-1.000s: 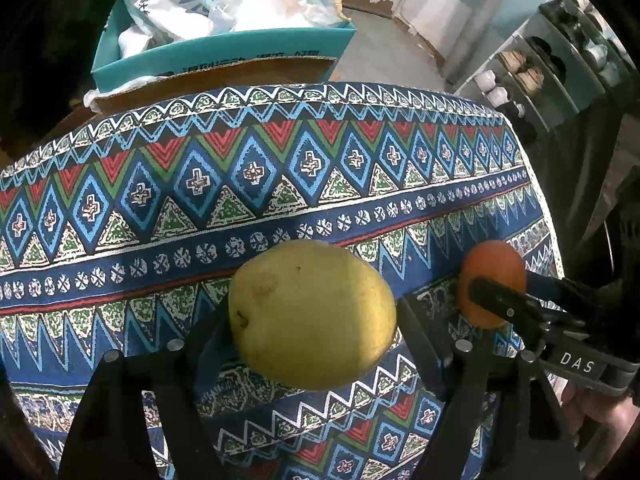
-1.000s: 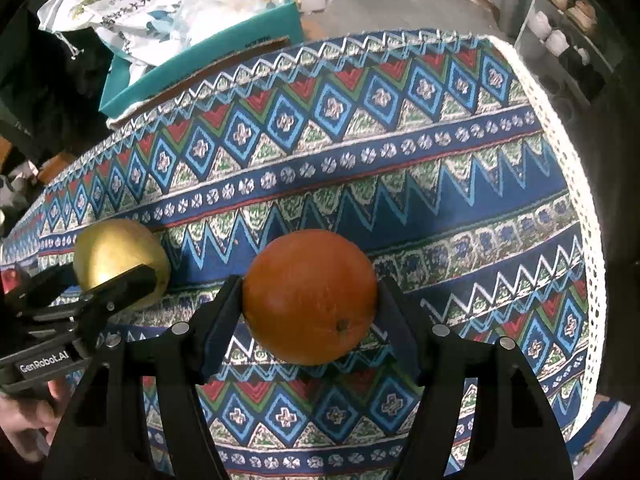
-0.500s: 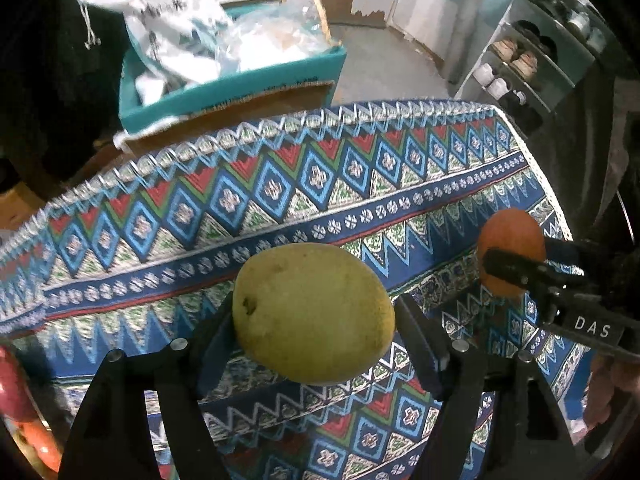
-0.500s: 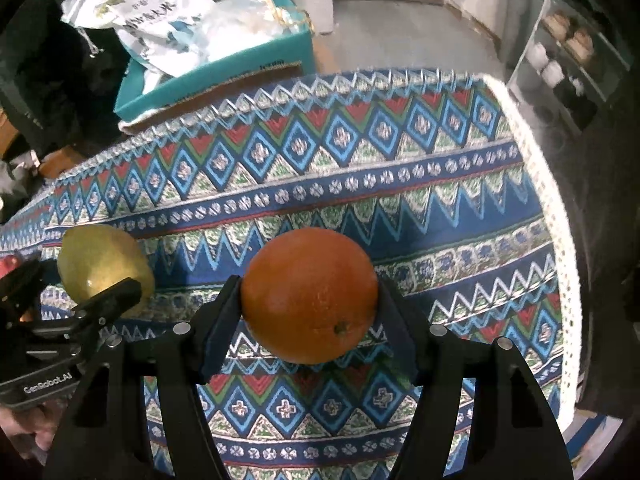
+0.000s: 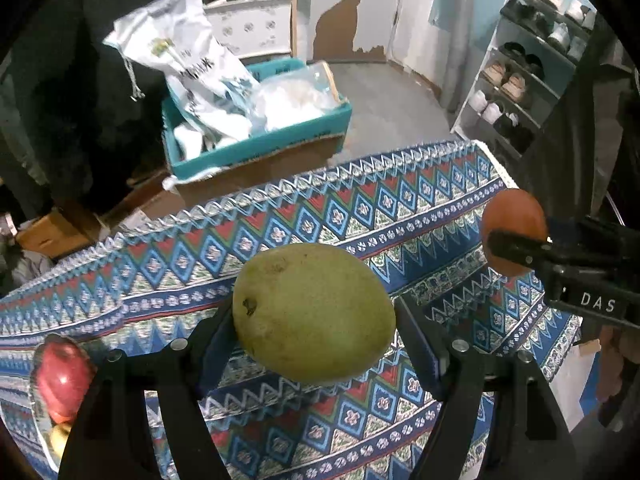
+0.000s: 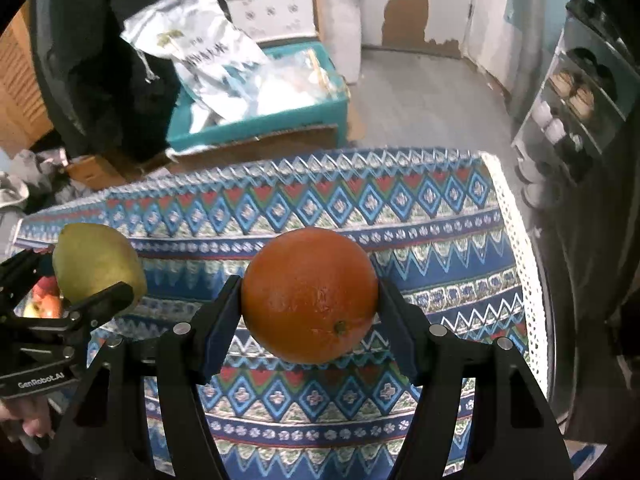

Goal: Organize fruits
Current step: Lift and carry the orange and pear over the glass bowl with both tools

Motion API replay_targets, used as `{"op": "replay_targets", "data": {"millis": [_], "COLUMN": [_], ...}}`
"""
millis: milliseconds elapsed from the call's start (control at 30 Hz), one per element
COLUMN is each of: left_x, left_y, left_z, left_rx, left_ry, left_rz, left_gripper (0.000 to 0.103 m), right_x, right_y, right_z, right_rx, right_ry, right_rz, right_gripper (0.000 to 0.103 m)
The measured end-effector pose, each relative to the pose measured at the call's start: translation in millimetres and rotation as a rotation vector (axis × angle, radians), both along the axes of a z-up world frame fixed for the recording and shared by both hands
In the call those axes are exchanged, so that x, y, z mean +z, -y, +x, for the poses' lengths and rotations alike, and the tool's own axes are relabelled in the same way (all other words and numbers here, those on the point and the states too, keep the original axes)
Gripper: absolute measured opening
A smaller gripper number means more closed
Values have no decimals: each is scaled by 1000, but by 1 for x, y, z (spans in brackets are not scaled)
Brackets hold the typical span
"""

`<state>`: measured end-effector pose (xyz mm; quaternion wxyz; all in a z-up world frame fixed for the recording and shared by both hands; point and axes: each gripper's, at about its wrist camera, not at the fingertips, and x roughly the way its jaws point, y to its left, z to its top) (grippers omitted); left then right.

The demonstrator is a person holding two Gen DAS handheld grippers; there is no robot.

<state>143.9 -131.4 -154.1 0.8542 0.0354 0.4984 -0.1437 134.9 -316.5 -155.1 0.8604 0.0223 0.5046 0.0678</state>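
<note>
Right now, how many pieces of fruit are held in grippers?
2. A green pear is clamped in the left gripper; an orange in the right gripper. Other fruit lies at the left edge, unheld.

Yellow-green pear (image 5: 314, 314) and round orange (image 6: 310, 295), each clamped aloft over the patterned tablecloth (image 6: 420, 216).

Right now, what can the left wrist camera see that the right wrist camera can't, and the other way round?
Only the left wrist view shows the "DAS" label on the right hand-held gripper.

Only the right wrist view shows the "GenRobot.AI" label on the left hand-held gripper and the wooden louvered door.

Both show the yellow-green pear, the orange, the patterned tablecloth, the teal box, red apples and the shoe rack.
</note>
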Motion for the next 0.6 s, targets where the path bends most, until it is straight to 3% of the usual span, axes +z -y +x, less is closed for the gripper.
{"op": "replay_targets", "data": {"millis": [600], "left_x": [68], "left_y": [-46], "left_z": [-57], "left_rx": [29], "left_ry": [116], "left_rz": [9], "left_gripper": [78], "right_x": [69], "right_y": [-43], "right_z": [-27], "right_rx": [126], "right_ry": [149], "right_rz": [38], "right_gripper": [67]}}
